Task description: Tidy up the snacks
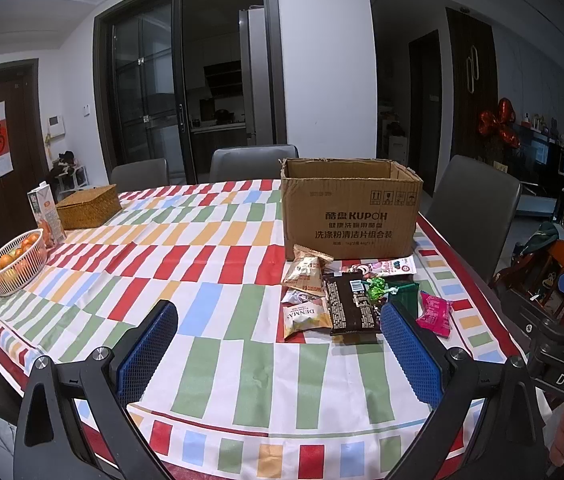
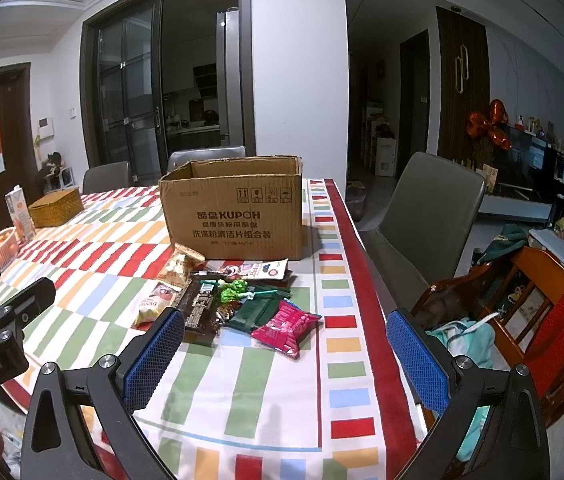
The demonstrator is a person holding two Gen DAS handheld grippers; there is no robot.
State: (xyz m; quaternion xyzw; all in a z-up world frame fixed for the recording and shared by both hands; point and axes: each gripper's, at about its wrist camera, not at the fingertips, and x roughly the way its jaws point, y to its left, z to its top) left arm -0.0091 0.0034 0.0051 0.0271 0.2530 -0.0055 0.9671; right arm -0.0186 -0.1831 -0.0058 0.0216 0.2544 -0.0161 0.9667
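Note:
An open cardboard box [image 1: 352, 210] [image 2: 233, 212] stands on the striped tablecloth. In front of it lies a pile of snacks: a gold packet [image 1: 309, 270] [image 2: 179, 266], a white DENMA packet [image 1: 306, 320] [image 2: 149, 307], a dark brown bag [image 1: 350, 304] [image 2: 198, 308], a green foil candy [image 1: 376, 288] [image 2: 233, 291], a dark green pouch [image 2: 255, 312] and a pink packet [image 1: 436, 314] [image 2: 286, 326]. My left gripper [image 1: 279, 344] hovers open just short of the pile, nothing between its blue pads. My right gripper [image 2: 286, 354] is open too, near the pink packet.
A white basket of oranges [image 1: 15, 264], a juice carton [image 1: 45, 214] and a woven box [image 1: 89, 206] sit at the table's far left. Grey chairs [image 1: 476, 216] [image 2: 428, 216] ring the table. A wooden chair with clothes [image 2: 522, 312] stands at the right edge.

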